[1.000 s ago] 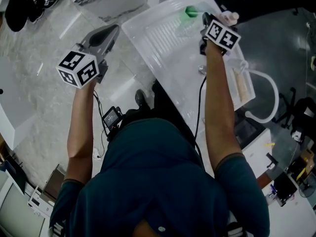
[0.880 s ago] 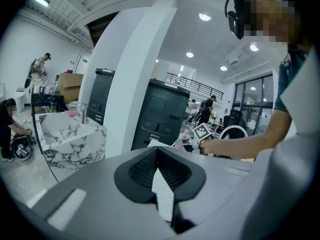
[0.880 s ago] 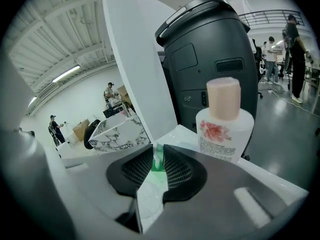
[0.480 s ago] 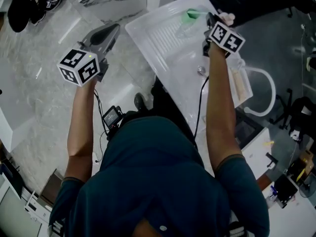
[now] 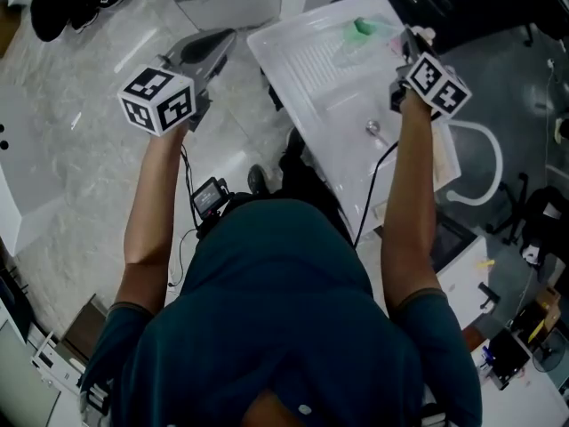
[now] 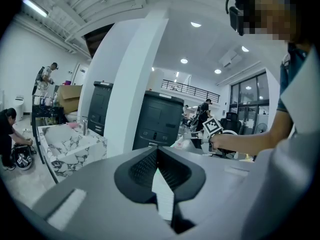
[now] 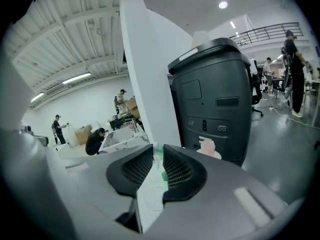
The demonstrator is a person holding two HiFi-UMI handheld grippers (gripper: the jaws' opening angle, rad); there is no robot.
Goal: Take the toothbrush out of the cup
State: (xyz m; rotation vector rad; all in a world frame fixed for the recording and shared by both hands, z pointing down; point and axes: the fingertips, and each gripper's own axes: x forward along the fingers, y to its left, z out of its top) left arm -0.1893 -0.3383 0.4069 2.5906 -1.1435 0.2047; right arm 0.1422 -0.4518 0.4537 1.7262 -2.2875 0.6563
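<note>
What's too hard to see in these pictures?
Green toothbrush: head view, tiny and blurry, shape unclear.
Clear plastic cup: head view, see-through against the white sink, edges lost.
Right gripper's tongs: right gripper view shows only a green sliver between them; grip uncertain.

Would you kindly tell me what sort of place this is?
Probably an open lab or workshop hall: a white sink unit, tall dark machines, and other people working among cardboard boxes.

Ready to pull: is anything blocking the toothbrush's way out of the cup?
Nothing visible does. The right gripper's jaws look closed on the toothbrush by the cup, with only bare sink around them.
</note>
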